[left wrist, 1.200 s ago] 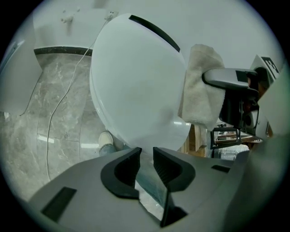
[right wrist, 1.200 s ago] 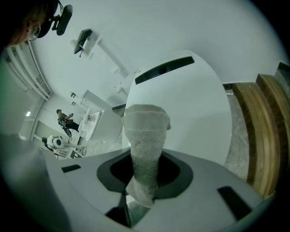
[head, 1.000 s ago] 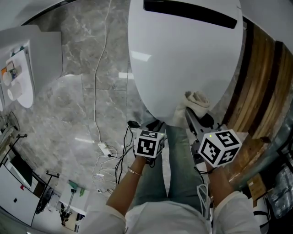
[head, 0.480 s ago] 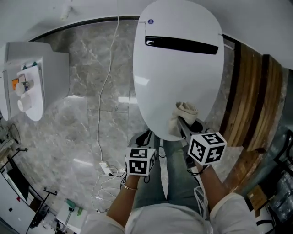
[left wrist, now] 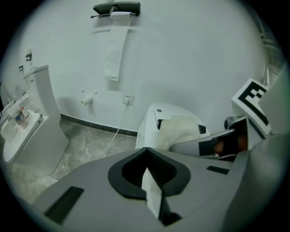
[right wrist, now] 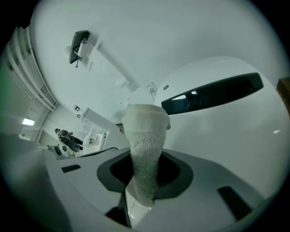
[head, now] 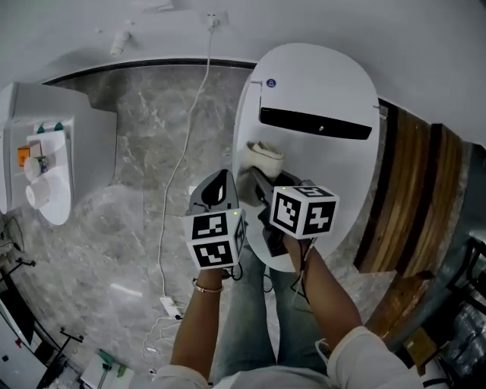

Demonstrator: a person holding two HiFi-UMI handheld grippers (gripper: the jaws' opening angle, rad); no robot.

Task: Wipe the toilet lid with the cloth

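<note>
The white toilet lid (head: 334, 91) is down, with a black slot across its far part. A cream cloth (head: 266, 156) lies bunched on the lid's left side, just short of that slot. My right gripper (head: 257, 176) is shut on the cloth; in the right gripper view the cloth (right wrist: 145, 145) stands up from between its jaws (right wrist: 141, 192) over the lid (right wrist: 235, 136). My left gripper (head: 219, 188) hovers at the lid's left edge, beside the right one. Its jaws (left wrist: 147, 176) have just been closing and meet with nothing between them.
A white cable (head: 181, 175) runs from a wall socket (head: 215, 18) across the marble floor. A white basin (head: 45, 163) stands at the left, wooden boards (head: 402, 197) at the right. The person's jeans-clad legs (head: 258, 334) are at the toilet's front. A paper holder (left wrist: 117, 8) hangs on the wall.
Both grippers have moved away from the person. The cloth has slid from the lid's near edge up to its left side near the black slot. The left gripper has risen beside the lid.
</note>
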